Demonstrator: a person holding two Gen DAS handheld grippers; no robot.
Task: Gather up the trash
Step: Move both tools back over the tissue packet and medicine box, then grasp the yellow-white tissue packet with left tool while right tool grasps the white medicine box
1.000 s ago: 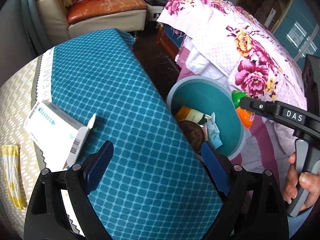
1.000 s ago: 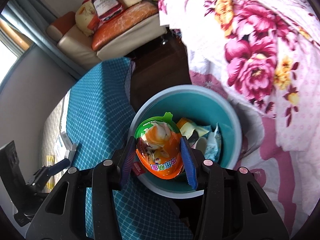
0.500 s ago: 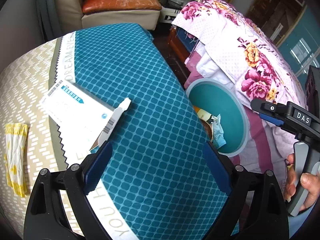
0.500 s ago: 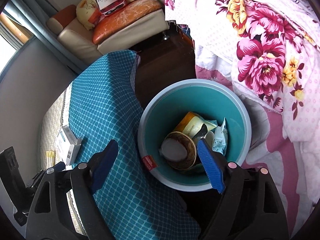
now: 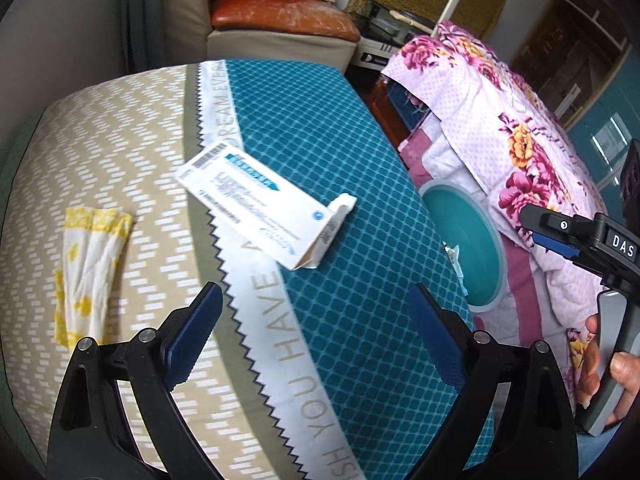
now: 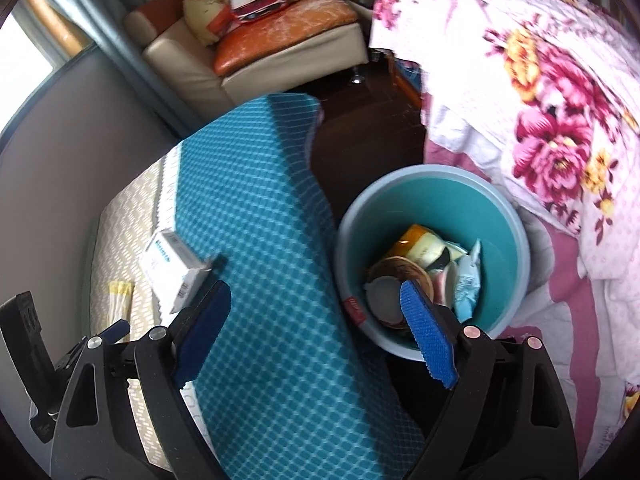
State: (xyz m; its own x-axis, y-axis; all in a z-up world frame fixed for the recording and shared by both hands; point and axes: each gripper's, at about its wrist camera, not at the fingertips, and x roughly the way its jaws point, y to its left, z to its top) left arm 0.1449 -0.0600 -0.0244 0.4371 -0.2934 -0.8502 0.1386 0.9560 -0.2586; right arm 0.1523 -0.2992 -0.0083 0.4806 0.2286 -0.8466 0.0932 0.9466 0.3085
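Your left gripper had its fingers spread wide with nothing between them, hovering over the desk with the teal checked cloth. Right gripper was the same: fingers released and empty, one over the cloth, the other over the rim of the bin.

The white box lay flat on the desk ahead of your left fingers, straddling the zigzag seam between the beige chevron part and the teal part. Its end flap was open, pointing toward the bin side. In the right view the same box sat just beyond the left finger.

The yellow-and-white napkin lay folded on the beige part, well apart from the box, to its left.

The bin stood on the floor, just beside the desk edge, wedged between the desk and the floral blanket. Inside it: a round brown cup, a yellow-orange wrapper and a pale blue packet, piled together at the bottom.

Your right hand showed at the edge of the left view, gripping the handle.
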